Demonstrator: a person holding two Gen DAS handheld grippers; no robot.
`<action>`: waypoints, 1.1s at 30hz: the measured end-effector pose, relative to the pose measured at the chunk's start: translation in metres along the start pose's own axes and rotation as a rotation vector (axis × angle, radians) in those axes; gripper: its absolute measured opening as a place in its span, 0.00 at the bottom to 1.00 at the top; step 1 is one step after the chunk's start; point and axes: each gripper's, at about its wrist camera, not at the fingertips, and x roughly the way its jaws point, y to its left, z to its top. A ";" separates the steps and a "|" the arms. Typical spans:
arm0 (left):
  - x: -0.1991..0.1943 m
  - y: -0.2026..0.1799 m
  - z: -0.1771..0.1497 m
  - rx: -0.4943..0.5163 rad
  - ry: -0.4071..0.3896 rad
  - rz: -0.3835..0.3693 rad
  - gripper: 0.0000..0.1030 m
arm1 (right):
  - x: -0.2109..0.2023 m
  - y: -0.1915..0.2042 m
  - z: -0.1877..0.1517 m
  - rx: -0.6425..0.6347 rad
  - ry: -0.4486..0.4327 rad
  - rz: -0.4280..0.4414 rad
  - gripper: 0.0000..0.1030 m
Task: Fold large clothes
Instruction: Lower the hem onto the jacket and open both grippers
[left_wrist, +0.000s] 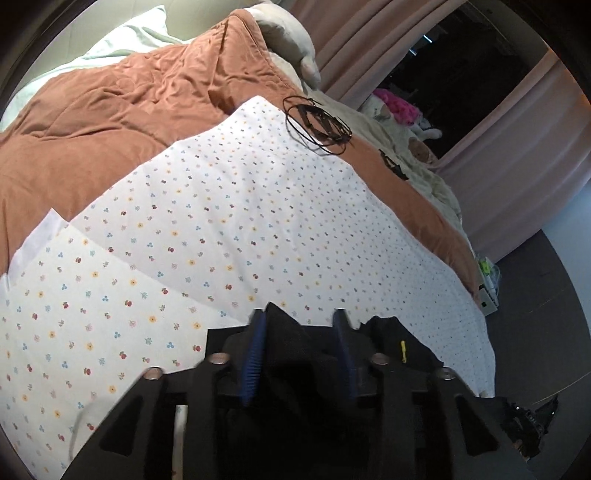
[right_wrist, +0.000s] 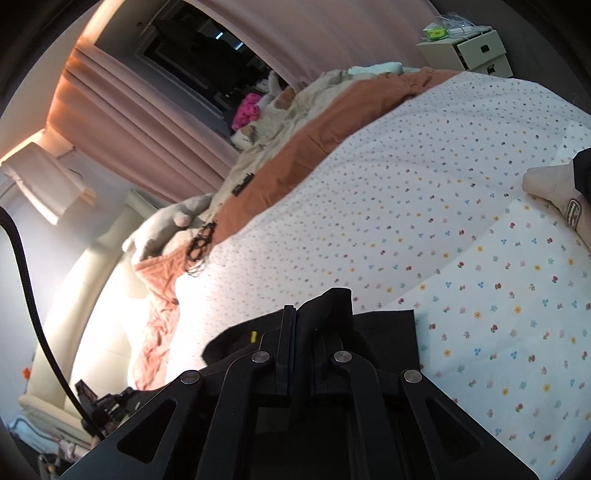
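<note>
Left wrist view: the left hand-held gripper (left_wrist: 299, 332) has its blue-padded fingers part-open with a fold of the black garment (left_wrist: 291, 354) bunched between them — whether they pinch it, I cannot tell. The garment lies at the near edge of the floral sheet (left_wrist: 229, 221) over the orange duvet (left_wrist: 110, 122); a yellow tag (left_wrist: 403, 350) shows, too small to read.

Right wrist view: the right hand-held gripper (right_wrist: 301, 317) is clamped tight on the black garment (right_wrist: 384, 332) — no readable writing anywhere.

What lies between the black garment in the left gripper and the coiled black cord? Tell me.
Only bare floral sheet separates the black garment from the coiled black cord, seen in the left wrist view.
</note>
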 end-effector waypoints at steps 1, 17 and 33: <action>0.000 0.000 0.001 0.002 -0.015 0.010 0.76 | 0.002 0.000 0.001 -0.009 0.000 -0.028 0.44; 0.031 0.037 -0.035 0.084 0.111 0.135 0.74 | 0.019 -0.041 -0.031 -0.047 0.128 -0.185 0.82; 0.136 0.013 -0.003 0.247 0.233 0.163 0.14 | 0.111 -0.055 -0.010 -0.071 0.259 -0.223 0.66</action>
